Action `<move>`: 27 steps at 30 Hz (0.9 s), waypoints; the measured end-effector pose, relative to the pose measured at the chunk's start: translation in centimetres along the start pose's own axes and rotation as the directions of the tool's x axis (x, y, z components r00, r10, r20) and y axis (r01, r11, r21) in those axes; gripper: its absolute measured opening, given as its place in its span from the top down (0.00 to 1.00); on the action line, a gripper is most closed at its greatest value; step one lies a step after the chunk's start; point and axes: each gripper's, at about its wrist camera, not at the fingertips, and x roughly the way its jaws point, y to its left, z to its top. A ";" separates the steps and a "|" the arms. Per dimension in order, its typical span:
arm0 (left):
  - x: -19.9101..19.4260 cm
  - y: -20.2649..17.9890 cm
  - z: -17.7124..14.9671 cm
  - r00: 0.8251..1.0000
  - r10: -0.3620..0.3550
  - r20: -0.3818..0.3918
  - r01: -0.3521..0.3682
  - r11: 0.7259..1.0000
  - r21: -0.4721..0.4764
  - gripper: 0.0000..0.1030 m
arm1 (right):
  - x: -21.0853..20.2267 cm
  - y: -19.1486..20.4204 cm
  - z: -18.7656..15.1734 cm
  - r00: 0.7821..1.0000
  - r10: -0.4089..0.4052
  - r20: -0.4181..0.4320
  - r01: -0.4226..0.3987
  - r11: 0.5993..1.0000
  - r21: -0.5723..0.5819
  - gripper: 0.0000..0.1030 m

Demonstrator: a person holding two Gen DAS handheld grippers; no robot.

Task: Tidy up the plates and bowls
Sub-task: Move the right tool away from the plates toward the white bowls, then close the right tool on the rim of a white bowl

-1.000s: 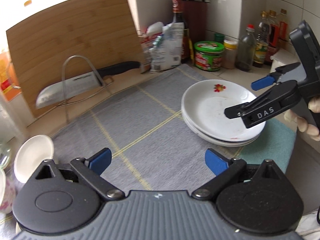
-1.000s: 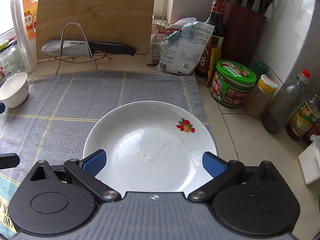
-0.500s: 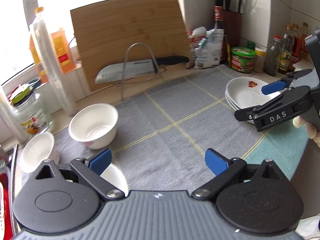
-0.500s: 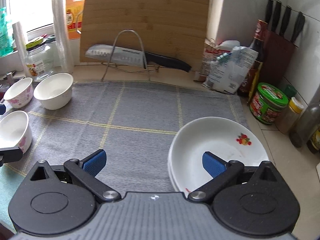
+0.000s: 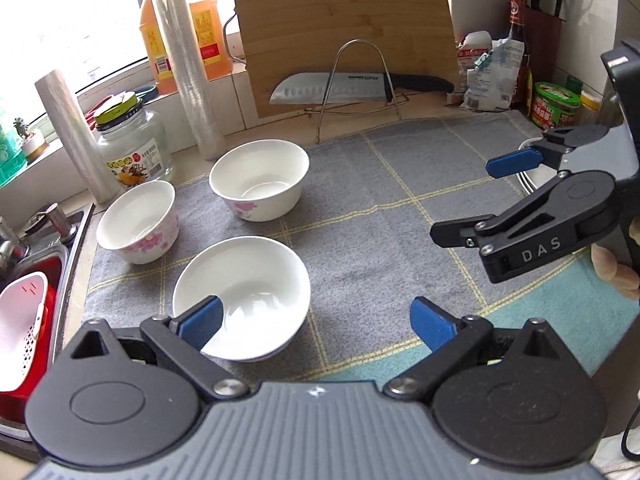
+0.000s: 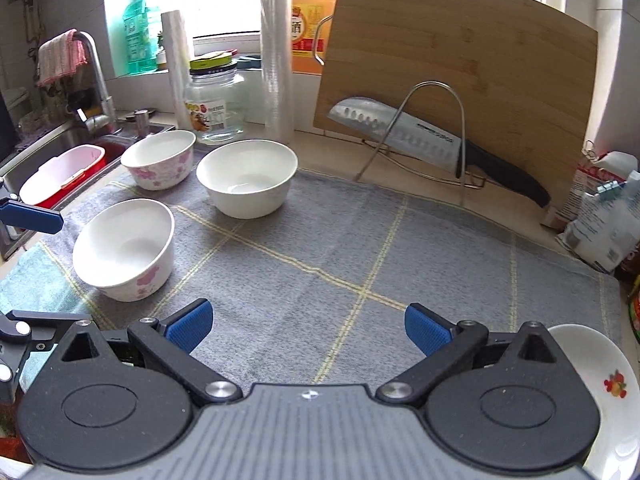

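Observation:
Three white bowls with pink flowers stand on the grey checked cloth. The near bowl lies just ahead of my left gripper, which is open and empty, its left pad over the bowl's rim. The other two bowls stand further back. My right gripper is open and empty over bare cloth; it also shows at the right of the left wrist view. In the right wrist view the bowls are at left and the stacked white plates at lower right.
A bamboo cutting board and a knife on a wire rack stand at the back. A glass jar, plastic rolls and oil bottle stand back left. The sink with a red basket is left. Jars and bags sit back right.
Both grippers have swung left, away from the plate stack and towards the bowls. The near bowl now lies at my left gripper's left pad. Both stay open.

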 end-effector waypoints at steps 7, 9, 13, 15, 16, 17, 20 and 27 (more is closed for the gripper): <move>0.7 1.9 1.0 1.000 0.001 -0.011 -0.001 1.000 0.013 0.03 | 0.2 0.8 0.6 1.000 0.007 -0.007 -0.007 1.000 -0.023 0.00; 1.0 2.7 1.6 1.000 -0.024 -0.003 0.024 0.999 0.033 0.03 | 0.5 0.8 0.9 1.000 -0.012 -0.010 0.012 1.000 -0.018 0.00; 2.3 4.6 2.9 0.997 -0.078 0.009 0.076 0.992 0.105 0.03 | 1.1 0.8 1.6 0.997 -0.071 -0.022 0.071 0.997 0.005 0.00; 3.0 5.7 3.6 0.995 -0.102 0.010 0.100 0.985 0.137 0.03 | 1.4 1.1 2.1 0.995 -0.097 -0.030 0.098 0.995 0.017 0.00; 3.4 6.3 3.9 0.993 -0.116 0.014 0.112 0.981 0.158 0.03 | 1.6 1.2 2.3 0.994 -0.102 -0.036 0.103 0.994 0.023 0.00; 3.8 6.9 4.3 0.992 -0.123 0.016 0.118 0.977 0.177 0.03 | 1.9 1.4 2.5 0.993 -0.109 -0.043 0.111 0.993 0.028 0.00; 5.3 8.4 5.2 0.989 -0.144 0.017 0.136 0.963 0.232 0.03 | 2.8 1.7 3.3 0.991 -0.119 -0.066 0.122 0.991 0.048 0.00; 8.5 10.8 7.2 0.979 -0.205 0.011 0.191 0.928 0.321 0.03 | 5.1 2.3 5.7 0.987 -0.125 -0.103 0.132 0.989 0.068 0.00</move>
